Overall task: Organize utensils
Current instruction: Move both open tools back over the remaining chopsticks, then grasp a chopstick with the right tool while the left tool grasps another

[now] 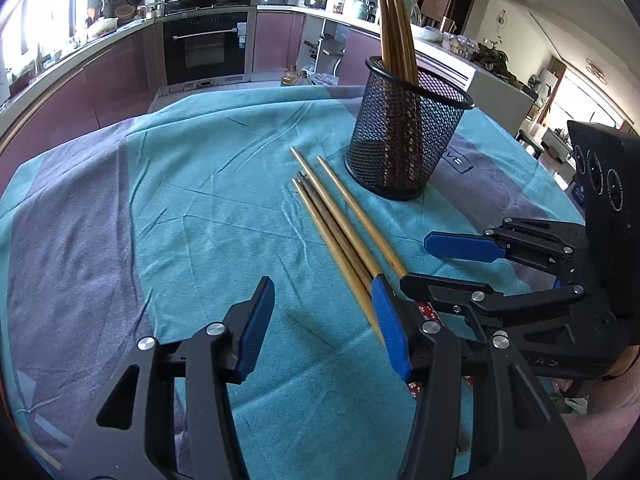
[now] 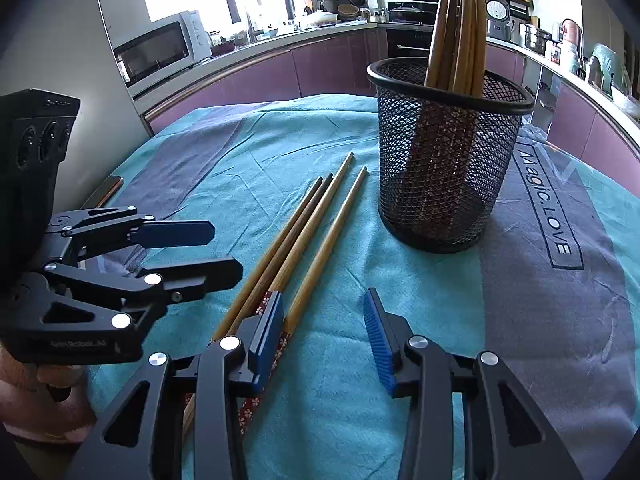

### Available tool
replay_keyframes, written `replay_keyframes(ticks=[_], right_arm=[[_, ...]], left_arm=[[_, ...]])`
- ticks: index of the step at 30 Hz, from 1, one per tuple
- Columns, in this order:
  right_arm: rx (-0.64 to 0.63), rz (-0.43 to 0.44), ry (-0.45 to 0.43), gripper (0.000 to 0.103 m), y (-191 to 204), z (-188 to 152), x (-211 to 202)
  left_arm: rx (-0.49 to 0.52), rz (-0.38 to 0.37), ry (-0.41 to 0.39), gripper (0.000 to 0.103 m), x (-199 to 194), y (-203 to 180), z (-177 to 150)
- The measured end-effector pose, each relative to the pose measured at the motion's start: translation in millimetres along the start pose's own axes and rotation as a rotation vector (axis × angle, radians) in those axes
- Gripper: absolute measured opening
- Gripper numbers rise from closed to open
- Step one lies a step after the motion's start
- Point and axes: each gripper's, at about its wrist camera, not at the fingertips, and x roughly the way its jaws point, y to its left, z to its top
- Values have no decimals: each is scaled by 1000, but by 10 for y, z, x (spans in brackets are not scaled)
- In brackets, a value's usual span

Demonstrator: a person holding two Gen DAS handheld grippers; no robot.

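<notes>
Several wooden chopsticks (image 1: 340, 228) lie side by side on the teal and grey cloth, tips toward the black mesh holder (image 1: 404, 136). They also show in the right wrist view (image 2: 304, 236). The holder (image 2: 444, 160) stands upright with several chopsticks (image 2: 460, 28) in it. My left gripper (image 1: 324, 320) is open and empty, its right finger beside the chopsticks' handle ends. My right gripper (image 2: 324, 336) is open and empty, its left finger over the patterned handle ends. Each gripper shows in the other's view, the right one (image 1: 452, 260) and the left one (image 2: 208, 248).
The cloth-covered table (image 1: 180, 200) has printed lettering (image 2: 548, 208) right of the holder. A phone-like object (image 2: 104, 192) lies at the table's left edge. Kitchen counters, an oven (image 1: 208, 48) and a microwave (image 2: 160, 48) stand beyond the table.
</notes>
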Motion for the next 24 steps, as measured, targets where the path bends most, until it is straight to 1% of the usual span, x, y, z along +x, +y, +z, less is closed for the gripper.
replay_keyframes(ticks=[3, 6, 13, 15, 17, 24], right_arm=[[0, 1, 0, 40, -5, 0, 0], [2, 3, 0, 40, -5, 0, 0], [-2, 4, 1, 40, -7, -1, -7], [-3, 3, 2, 40, -3, -1, -6], [-3, 3, 2, 39, -9, 2, -3], [-12, -9, 5, 39, 8, 26, 21]], left_arm=[[7, -2, 12, 50, 46, -15, 2], [10, 15, 27, 49, 107, -22, 9], [19, 25, 29, 49, 146, -46, 26], [22, 31, 30, 47, 148, -45, 28], [22, 36, 30, 42, 150, -36, 24], [31, 53, 32, 33, 164, -8, 31]])
